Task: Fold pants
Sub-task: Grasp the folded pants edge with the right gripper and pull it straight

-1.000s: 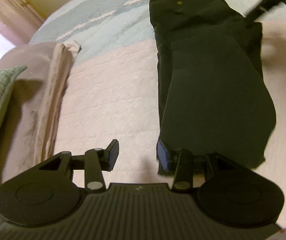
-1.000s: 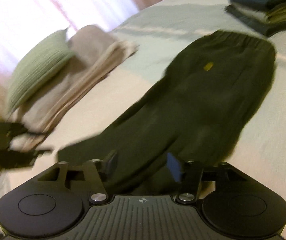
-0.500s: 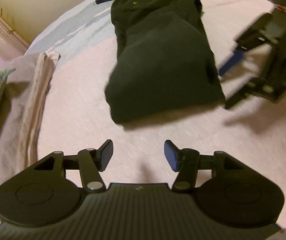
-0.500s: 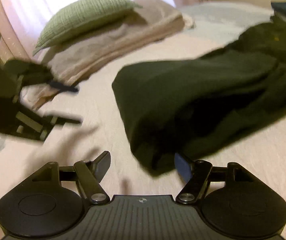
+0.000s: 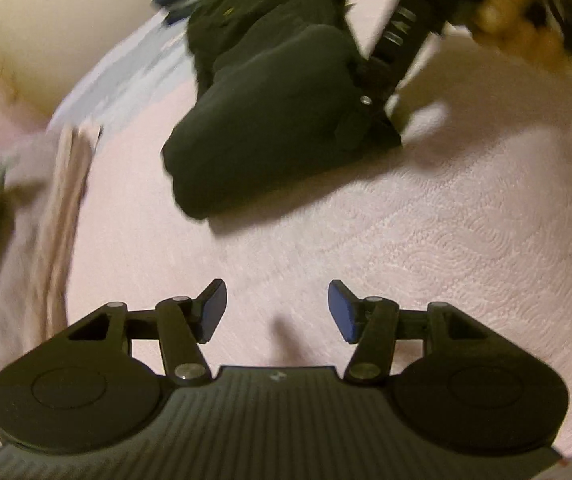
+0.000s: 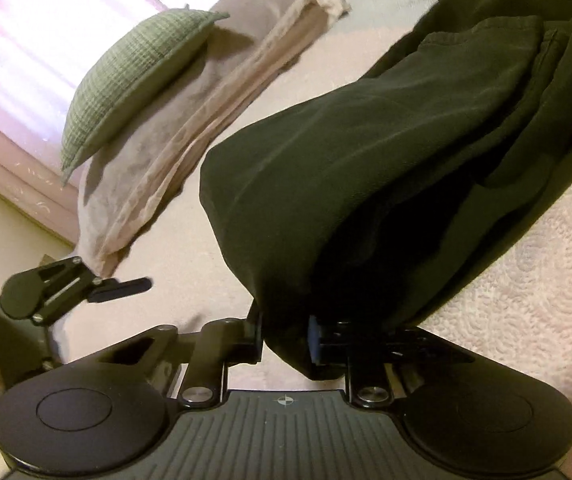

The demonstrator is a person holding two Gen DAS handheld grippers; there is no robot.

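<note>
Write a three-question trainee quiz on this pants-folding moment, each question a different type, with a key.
1. True or false: the left gripper is shut on the dark pants.
2. Which gripper grips the pants' folded edge? A) left B) right C) both
3. Fill in: a green ____ lies on the folded beige bedding.

Key:
1. False. Its fingers stand open over the pink bedspread, clear of the pants.
2. B. The right gripper is clamped on a bunched fold of the cloth.
3. Cushion.
</note>
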